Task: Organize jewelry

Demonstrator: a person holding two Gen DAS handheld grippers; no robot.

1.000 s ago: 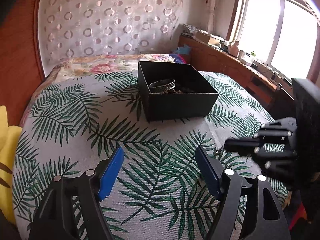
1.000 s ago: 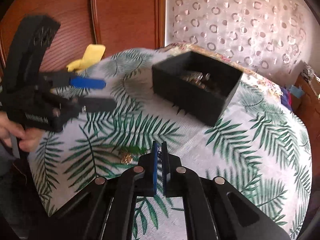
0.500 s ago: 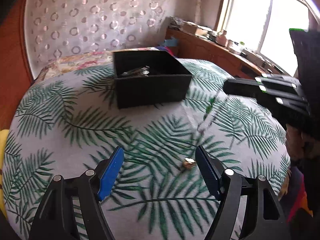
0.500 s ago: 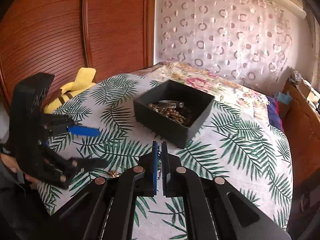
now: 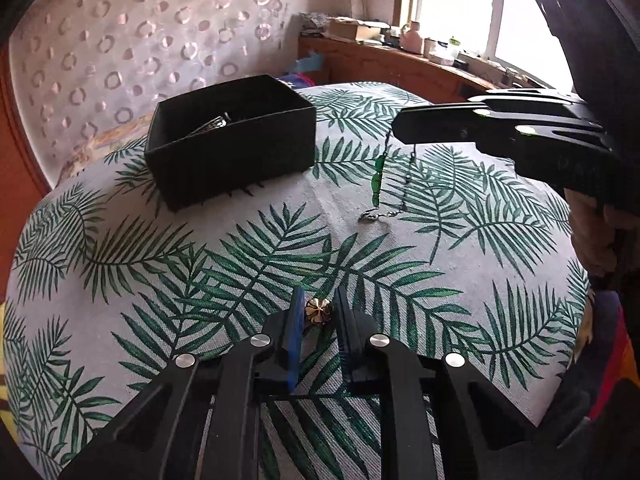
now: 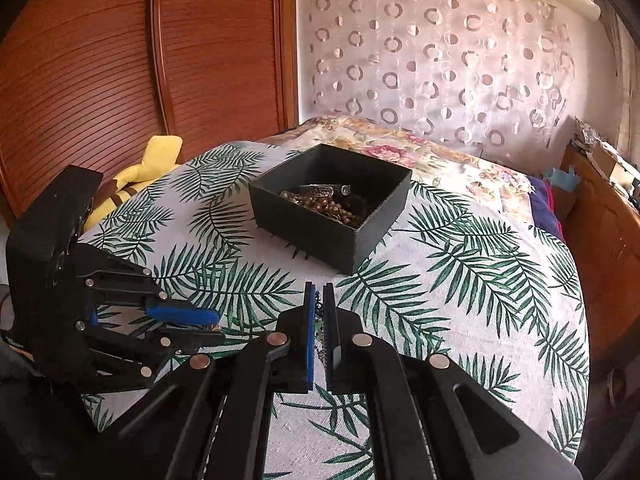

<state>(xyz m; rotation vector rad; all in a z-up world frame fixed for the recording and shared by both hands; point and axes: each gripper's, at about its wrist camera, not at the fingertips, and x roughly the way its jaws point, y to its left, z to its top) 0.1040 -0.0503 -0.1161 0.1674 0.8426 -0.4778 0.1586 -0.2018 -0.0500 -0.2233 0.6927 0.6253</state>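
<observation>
Left wrist view: left gripper [image 5: 318,316] low over the palm-leaf cloth [image 5: 160,248], well short of the black box [image 5: 230,140]. Jaws narrowed around a small gold flower-shaped piece [image 5: 319,311], blue pad just beside it on one side, dark pad on the other; actual contact too close to call. Piece resting on the cloth, roughly round, no clear long axis. Beyond it and nearer the box, right gripper [image 5: 402,128] coming in from the side with jaws pressed together on a chain necklace [image 5: 390,184]. Chain hanging in two strands from the fingertips, long axis near vertical, green beads [image 5: 376,180] strung down the strand nearer the box, lowest loop touching or almost touching the cloth. Inside of the box mostly hidden behind its front wall here, only a silvery glint at the rim.

Right wrist view: right gripper [image 6: 319,300] seen from behind, pads nearly together with a bit of dark chain [image 6: 319,305] pinched between them; hanging length and green beads mostly hidden under the fingers. Black box [image 6: 340,224] beyond the fingertips, interior open to this camera: a heap of gold-brown beads [image 6: 320,204] and a silver bangle [image 6: 324,190] on top. Left gripper [image 6: 212,326] off to the side, well short of the box, fingertips close together on the cloth; gold piece not distinguishable here. Yellow plush toy [image 6: 152,164] at the cloth's edge, past the left gripper.
</observation>
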